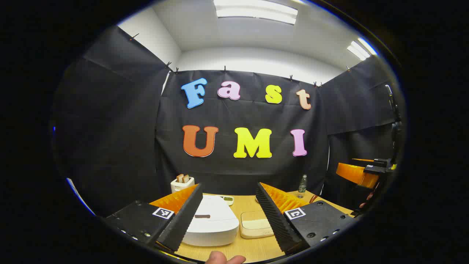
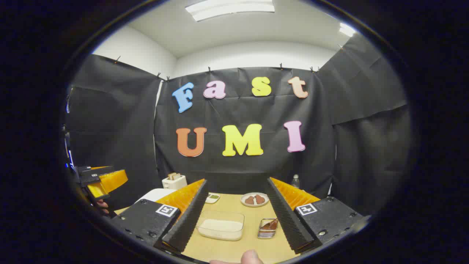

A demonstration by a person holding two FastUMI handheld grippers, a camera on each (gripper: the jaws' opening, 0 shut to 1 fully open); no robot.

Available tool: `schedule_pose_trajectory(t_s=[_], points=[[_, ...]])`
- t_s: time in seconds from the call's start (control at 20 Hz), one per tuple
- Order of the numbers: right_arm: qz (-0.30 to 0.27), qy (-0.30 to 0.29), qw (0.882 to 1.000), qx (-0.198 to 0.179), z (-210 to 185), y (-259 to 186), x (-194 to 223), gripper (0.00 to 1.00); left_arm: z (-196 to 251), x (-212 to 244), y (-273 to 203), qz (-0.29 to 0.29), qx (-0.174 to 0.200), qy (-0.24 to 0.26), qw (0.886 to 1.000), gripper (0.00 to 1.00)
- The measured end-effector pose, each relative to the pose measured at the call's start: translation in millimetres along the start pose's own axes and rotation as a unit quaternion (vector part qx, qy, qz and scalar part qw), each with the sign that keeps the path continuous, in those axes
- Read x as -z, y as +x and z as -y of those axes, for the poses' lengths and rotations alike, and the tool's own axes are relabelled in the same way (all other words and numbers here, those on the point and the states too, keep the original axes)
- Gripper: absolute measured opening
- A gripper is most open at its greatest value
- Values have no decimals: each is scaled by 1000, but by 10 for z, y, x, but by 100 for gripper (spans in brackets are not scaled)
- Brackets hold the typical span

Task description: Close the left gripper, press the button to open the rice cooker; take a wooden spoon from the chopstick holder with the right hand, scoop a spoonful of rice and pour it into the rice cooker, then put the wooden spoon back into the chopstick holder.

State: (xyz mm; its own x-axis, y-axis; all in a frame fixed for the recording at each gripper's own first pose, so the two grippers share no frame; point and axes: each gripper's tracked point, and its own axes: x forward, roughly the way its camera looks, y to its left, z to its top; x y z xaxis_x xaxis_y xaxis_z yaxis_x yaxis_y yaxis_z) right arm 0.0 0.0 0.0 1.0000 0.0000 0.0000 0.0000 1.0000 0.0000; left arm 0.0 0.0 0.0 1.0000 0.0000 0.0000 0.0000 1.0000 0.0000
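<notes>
Hovering wide-jawed above the closed rice cooker (image 1: 210, 220), the left gripper (image 1: 229, 216) hasn't narrowed for pressing; the right gripper (image 2: 236, 220), equally wide, faces the rice container (image 2: 221, 224) and chopstick holder (image 2: 267, 228).

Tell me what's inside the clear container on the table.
The clear container holds a flat layer of white rice. Whatever lies beneath that layer is covered. Its near-left corner is hidden by the right tool's finger.

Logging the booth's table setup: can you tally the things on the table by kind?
Rice cooker: 1
Toaster: 1
Rice container: 1
Chopstick holder: 1
Plate: 1
Small dish: 1
Bottle: 1
Total: 7
</notes>
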Motion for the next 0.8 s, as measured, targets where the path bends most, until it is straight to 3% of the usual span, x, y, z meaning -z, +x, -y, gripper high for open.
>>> schedule_pose_trajectory(t_s=[0.8], points=[[-1, 0, 1000, 3, -24, 75, 31, 100, -144, 60, 64, -15, -9, -12, 1000, 94]])
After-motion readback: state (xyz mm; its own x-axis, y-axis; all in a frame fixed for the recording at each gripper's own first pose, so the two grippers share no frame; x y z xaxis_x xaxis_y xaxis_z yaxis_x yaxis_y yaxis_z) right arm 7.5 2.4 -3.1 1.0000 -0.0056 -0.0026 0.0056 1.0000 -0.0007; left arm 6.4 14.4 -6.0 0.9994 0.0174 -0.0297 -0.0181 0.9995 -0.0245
